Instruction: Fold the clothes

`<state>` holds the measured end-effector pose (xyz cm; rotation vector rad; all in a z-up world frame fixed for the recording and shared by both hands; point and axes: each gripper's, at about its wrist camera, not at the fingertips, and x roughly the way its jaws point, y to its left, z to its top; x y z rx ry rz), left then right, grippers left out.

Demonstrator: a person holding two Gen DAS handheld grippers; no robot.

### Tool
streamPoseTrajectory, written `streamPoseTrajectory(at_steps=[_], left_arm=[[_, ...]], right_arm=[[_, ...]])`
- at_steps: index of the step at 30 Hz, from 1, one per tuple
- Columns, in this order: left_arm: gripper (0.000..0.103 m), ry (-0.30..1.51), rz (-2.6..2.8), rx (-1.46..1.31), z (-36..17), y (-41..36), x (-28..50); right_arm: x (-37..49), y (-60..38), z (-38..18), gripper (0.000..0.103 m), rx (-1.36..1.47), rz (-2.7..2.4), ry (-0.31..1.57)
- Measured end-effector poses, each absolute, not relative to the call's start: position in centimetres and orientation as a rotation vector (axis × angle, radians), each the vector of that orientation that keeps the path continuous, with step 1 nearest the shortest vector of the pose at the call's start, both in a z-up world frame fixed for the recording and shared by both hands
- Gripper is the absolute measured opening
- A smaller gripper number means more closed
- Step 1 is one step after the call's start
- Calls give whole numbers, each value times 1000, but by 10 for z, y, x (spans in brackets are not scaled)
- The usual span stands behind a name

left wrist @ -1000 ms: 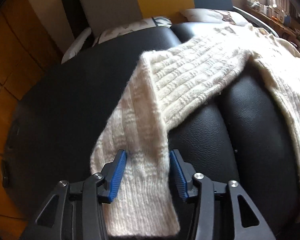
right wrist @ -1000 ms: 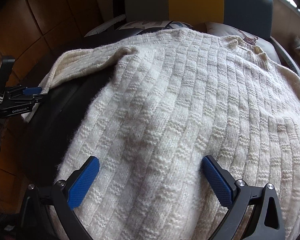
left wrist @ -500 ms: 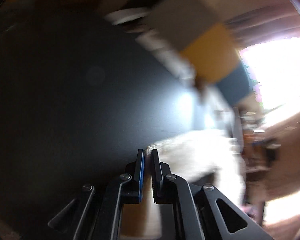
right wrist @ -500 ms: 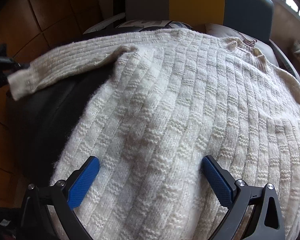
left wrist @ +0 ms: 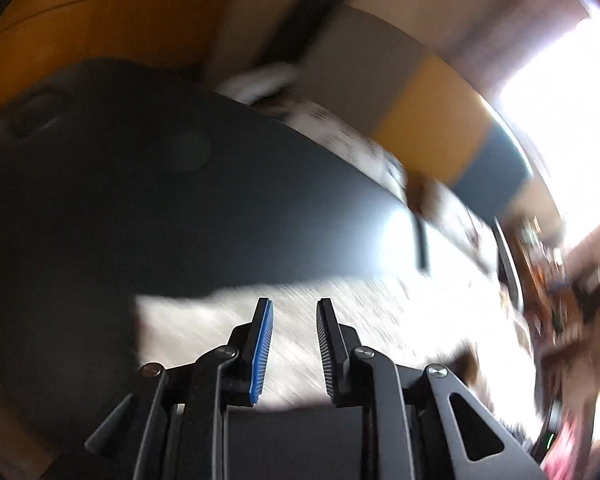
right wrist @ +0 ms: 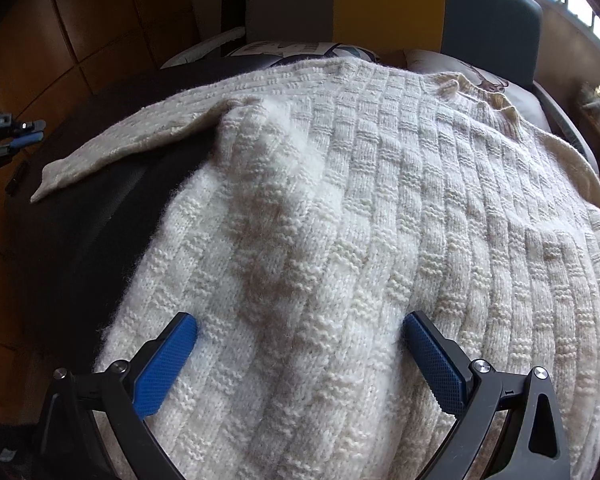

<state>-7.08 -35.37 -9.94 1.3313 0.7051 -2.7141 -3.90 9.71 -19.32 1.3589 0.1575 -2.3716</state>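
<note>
Now the left gripper [left wrist: 292, 344] has let go, jaws a little apart, so the sweater's long cream knit sleeve [right wrist: 132, 140] lies stretched out far left on the black leather cushion [right wrist: 92, 240]; the right gripper [right wrist: 300, 360] hangs wide above the cream knit sweater [right wrist: 380, 240].

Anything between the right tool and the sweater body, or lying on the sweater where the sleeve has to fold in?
Nothing visible. The right tool is open directly over the sweater, and no object lies on the knit. The sleeve lies stretched out to the left on the black cushion.
</note>
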Motion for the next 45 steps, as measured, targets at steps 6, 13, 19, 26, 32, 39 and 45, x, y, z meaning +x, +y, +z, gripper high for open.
streamPoseTrajectory(at_steps=[6,13,19,26,32,39,45], left_arm=[[21,370,-2580,1528,-155,-294,-128],[22,347,-2496,1527,-155,-307,-176],[22,646,-2664,1626,-129,-239,-103],[28,962,-2892,1942,-150,-100,-17],[41,830,-2839,1955,-168,-60,-19],[50,522,-2858,1878,-170,-19,-23],[7,648,-2819,1901,-155,-40,-42]], right_arm=[[-37,136,-171,103,1373,-2341,15],[-43,180,-193,103,1526,-2298,-166],[-43,178,-198,103,1467,-2331,-190],[-41,192,-192,103,1442,-2278,-323],[-27,200,-177,103,1350,-2233,-426],[-12,203,-182,103,1352,-2198,-435],[-11,214,-178,103,1348,-2160,-509]])
